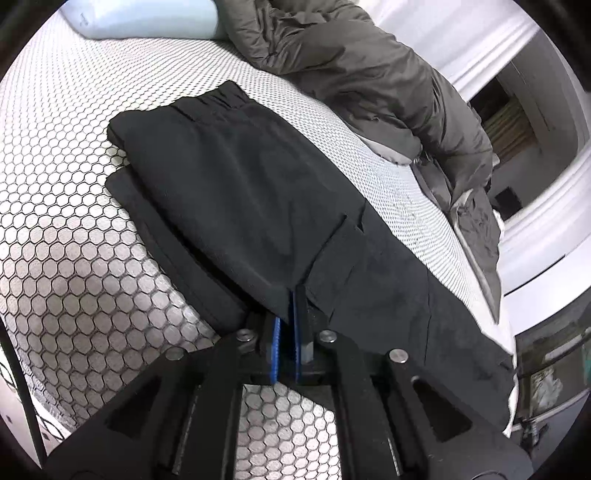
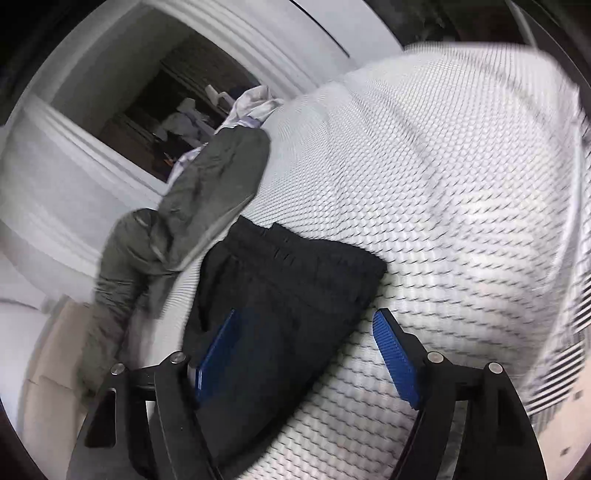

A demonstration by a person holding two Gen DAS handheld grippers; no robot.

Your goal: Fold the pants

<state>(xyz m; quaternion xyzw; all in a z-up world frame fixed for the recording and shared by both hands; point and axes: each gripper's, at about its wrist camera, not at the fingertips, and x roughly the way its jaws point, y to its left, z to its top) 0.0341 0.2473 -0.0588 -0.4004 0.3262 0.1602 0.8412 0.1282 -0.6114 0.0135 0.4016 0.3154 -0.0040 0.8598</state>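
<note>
In my left wrist view, my left gripper (image 1: 287, 317) has its blue pads (image 1: 275, 343) pressed together, and they pinch a fold of the black pants (image 1: 236, 192). The pants lie folded over on the bed cover (image 1: 74, 266), which is white with a black honeycomb pattern. The stretchy waistband (image 1: 218, 98) is at the far end, away from me. One black layer sits on top of another, and the bottom layer sticks out along the left side. A crumpled grey-brown jacket (image 1: 369, 85) lies past the pants, near the far edge of the bed. A pale blue pillow (image 1: 147, 18) rests at the top left corner.

In my right wrist view, my right gripper (image 2: 306, 354) is spread wide. The picture is a bit blurry. The left blue pad (image 2: 216, 354) is over the black pants (image 2: 288, 280), and the right blue pad (image 2: 395, 354) is over the bed cover (image 2: 461, 206) just beside them. The edge of the pants sits between the two pads, but they do not squeeze it. The waistband (image 2: 280, 243) points away from me. The grey-brown jacket (image 2: 207, 184) lies to the left of the pants, touching them near the waistband.
</note>
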